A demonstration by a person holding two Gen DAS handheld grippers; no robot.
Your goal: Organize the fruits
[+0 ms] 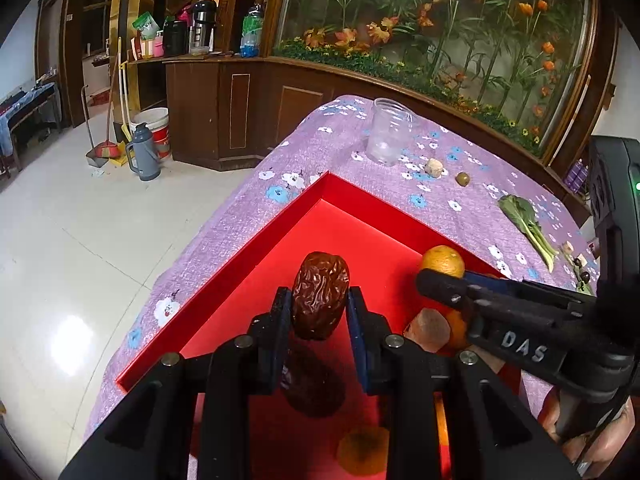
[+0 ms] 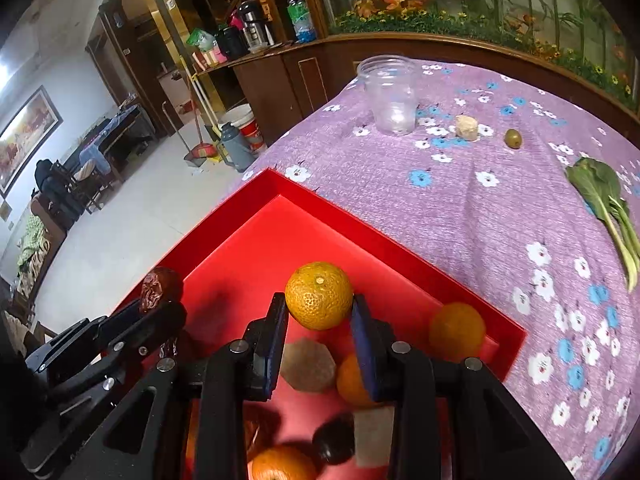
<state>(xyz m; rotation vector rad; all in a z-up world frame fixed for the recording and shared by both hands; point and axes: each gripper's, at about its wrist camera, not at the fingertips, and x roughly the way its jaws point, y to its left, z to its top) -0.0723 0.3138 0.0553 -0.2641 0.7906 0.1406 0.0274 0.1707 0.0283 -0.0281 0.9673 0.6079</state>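
The left gripper (image 1: 319,308) is clamped on a wrinkled red date (image 1: 320,294), and the right gripper (image 2: 320,312) grips a small orange (image 2: 319,295); both hang over the red tray (image 2: 400,256), where more oranges (image 2: 457,332) lie, on the flowered purple surface (image 2: 480,208) near a clear jar (image 2: 392,96).

clear jar (image 2: 391,96) and leafy green (image 2: 604,204) on flowered tablecloth (image 2: 460,216)

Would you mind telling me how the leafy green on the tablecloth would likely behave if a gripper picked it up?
The leafy green probably flops: its thin leaf lies flat. The pale stalks look firmer, likely the better grip. It seems light.
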